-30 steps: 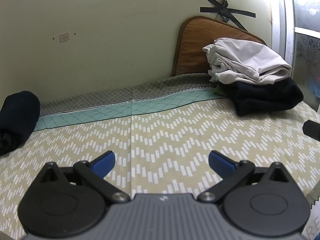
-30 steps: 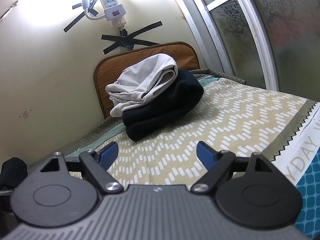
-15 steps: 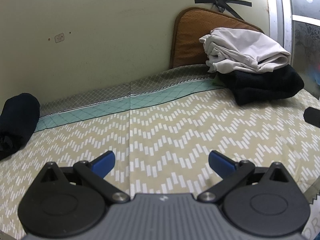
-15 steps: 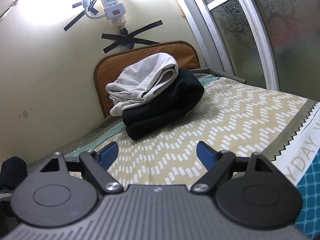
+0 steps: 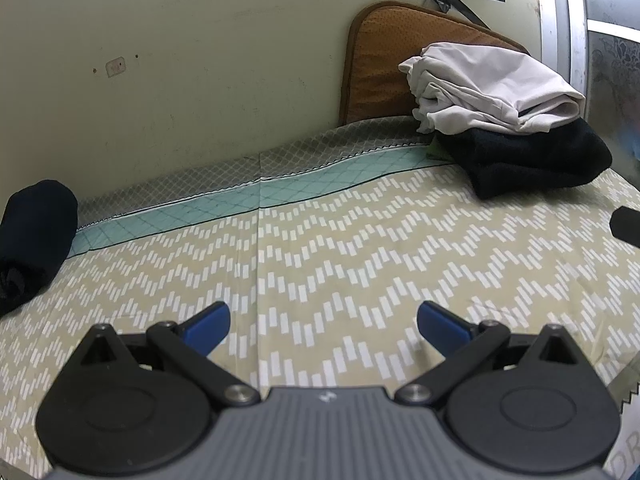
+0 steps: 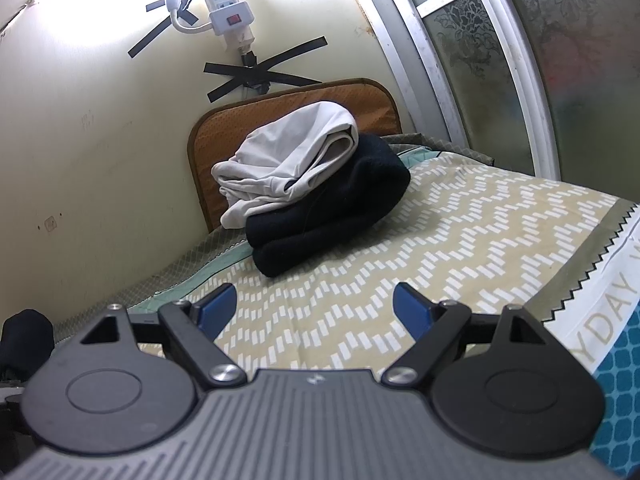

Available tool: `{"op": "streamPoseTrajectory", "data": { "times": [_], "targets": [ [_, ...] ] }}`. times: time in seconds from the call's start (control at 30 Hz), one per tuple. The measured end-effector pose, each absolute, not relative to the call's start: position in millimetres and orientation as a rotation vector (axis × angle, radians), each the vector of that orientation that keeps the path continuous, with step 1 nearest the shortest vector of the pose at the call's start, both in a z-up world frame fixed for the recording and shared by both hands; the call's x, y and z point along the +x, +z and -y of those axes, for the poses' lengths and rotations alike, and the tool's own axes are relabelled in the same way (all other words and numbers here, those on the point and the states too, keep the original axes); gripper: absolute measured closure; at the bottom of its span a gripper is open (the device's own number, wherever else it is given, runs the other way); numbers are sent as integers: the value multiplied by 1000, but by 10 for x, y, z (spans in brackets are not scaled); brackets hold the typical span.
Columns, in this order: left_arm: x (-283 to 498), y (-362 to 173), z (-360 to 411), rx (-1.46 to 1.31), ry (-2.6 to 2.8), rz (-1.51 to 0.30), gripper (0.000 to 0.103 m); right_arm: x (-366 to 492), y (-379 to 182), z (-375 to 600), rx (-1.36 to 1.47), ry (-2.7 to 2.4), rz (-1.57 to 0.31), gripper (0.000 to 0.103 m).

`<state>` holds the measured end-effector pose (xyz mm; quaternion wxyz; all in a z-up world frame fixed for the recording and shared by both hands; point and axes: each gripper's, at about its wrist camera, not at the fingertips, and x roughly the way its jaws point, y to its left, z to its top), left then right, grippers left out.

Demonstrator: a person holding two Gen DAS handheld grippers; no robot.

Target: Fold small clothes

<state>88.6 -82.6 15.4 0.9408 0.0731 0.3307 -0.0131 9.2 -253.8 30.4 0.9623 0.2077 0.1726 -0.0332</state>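
Note:
A folded white garment (image 5: 488,88) (image 6: 288,160) lies on top of a folded black garment (image 5: 532,156) (image 6: 332,216) at the far right corner of the bed. A rolled dark garment (image 5: 32,236) (image 6: 24,332) sits at the left edge by the wall. My left gripper (image 5: 324,322) hovers open over the bare zigzag sheet (image 5: 340,248), nothing between its blue fingertips. My right gripper (image 6: 316,306) is open too, pointing at the stack from a short way off. A black part of the right gripper (image 5: 626,224) shows at the right edge of the left wrist view.
A brown cushion (image 5: 384,56) (image 6: 224,132) leans on the wall behind the stack. A power strip (image 6: 228,4) is taped to the wall above it. A frosted sliding window (image 6: 520,52) runs along the right side. The sheet's lettered border (image 6: 600,292) marks the near right edge.
The left gripper's view has tipped down and shifted slightly, so the stack sits higher and further left in it. The right gripper has barely moved. Both stay open.

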Motion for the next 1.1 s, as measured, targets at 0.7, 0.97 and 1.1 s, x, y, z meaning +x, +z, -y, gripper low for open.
{"op": "streamPoseTrajectory", "data": {
  "times": [0.7, 0.97, 1.1],
  "targets": [
    [872, 157, 847, 166, -42, -674, 0, 100, 302, 2544, 424, -67, -347, 16],
    [871, 153, 851, 167, -42, -674, 0, 102, 303, 2551, 423, -67, -348, 16],
    [870, 152, 851, 168, -43, -673, 0, 105, 309, 2554, 425, -68, -347, 16]
  ]
}}
